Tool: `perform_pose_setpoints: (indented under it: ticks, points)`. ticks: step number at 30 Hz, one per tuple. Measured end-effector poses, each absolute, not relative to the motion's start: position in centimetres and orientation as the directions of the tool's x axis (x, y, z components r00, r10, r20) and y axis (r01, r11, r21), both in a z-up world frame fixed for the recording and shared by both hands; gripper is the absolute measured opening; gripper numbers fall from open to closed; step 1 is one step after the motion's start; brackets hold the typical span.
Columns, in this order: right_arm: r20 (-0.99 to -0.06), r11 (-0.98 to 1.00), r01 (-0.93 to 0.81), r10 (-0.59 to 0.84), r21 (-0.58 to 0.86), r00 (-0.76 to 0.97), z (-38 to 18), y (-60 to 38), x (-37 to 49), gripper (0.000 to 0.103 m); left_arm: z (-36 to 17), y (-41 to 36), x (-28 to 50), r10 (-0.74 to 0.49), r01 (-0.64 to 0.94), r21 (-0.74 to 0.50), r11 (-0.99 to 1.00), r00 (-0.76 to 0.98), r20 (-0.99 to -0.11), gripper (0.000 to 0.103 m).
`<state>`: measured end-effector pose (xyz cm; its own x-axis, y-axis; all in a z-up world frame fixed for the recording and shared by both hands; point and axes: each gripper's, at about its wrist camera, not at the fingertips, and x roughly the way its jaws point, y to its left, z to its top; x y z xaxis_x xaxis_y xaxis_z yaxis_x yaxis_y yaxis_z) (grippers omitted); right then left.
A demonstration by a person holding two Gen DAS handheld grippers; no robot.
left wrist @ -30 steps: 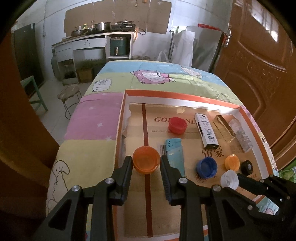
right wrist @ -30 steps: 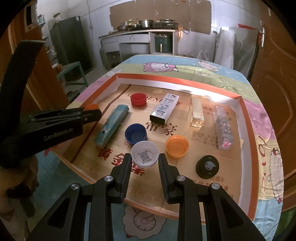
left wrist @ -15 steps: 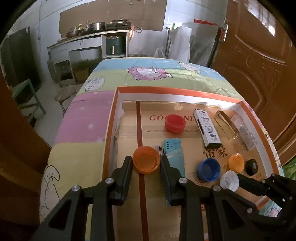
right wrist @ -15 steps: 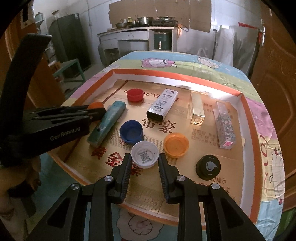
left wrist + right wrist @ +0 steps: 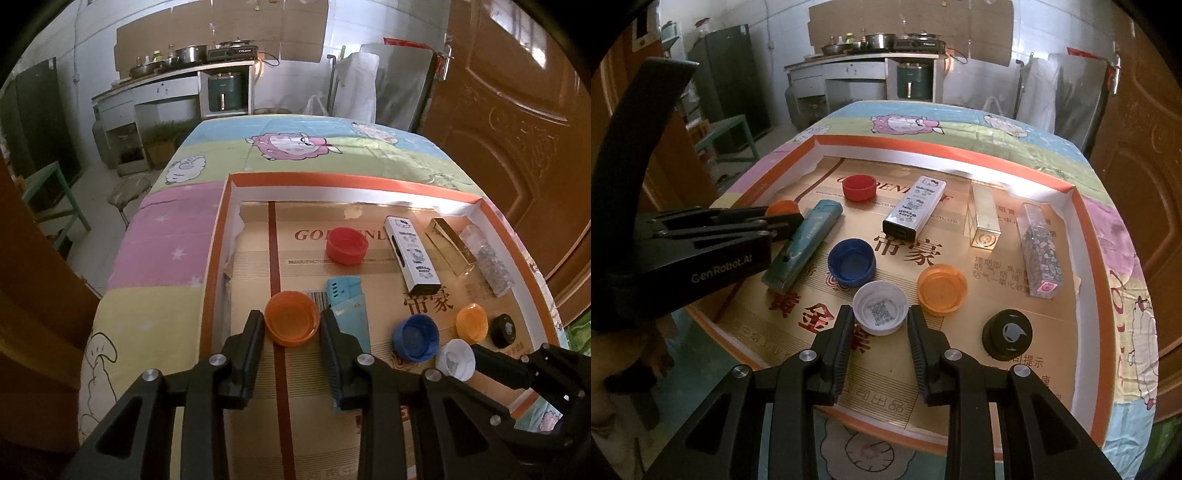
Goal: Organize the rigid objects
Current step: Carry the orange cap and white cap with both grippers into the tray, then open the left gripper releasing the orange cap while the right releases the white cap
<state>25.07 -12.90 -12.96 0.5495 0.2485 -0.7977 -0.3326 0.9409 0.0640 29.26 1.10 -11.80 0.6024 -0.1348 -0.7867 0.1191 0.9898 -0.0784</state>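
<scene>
In the tray (image 5: 1082, 221), caps are clamped rim-wise: orange cap (image 5: 292, 323) by left gripper (image 5: 291, 326), white cap (image 5: 880, 307) by right gripper (image 5: 880, 321), seemingly for sorting.

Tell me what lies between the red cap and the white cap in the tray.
The blue cap sits on the stretch between the red cap and the white cap, open side up on the tray's cardboard floor. The right wrist view shows it best.

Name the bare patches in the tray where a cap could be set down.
Free: the near strip of the tray, in front of the black cap, and the far-left corner beyond the red cap. Crowded: the middle, around the blue cap.
</scene>
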Motion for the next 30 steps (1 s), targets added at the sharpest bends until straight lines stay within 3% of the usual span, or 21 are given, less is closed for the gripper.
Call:
perform_pose_setpoints:
  ticks: [13,21,30]
  points:
    - [-0.792,0.942,-0.330,0.246,0.060,0.558,-13.0,-12.7,24.7,0.033,-11.6,1.3,29.1,-0.158,0.124,-0.103,0.987,0.610,-0.776,0.038]
    - [-0.792,0.943,-0.325,0.246,0.064,0.559,-12.9,-12.9,24.7,0.041,-11.5,1.1,29.0,-0.148,0.123,-0.092,0.988,0.613,-0.776,0.041]
    - [-0.768,0.947,-0.316,0.241,0.053,0.593,-11.8,-13.1,23.4,0.045,-10.2,1.0,27.4,-0.155,0.125,-0.098,0.987,0.637,-0.755,0.043]
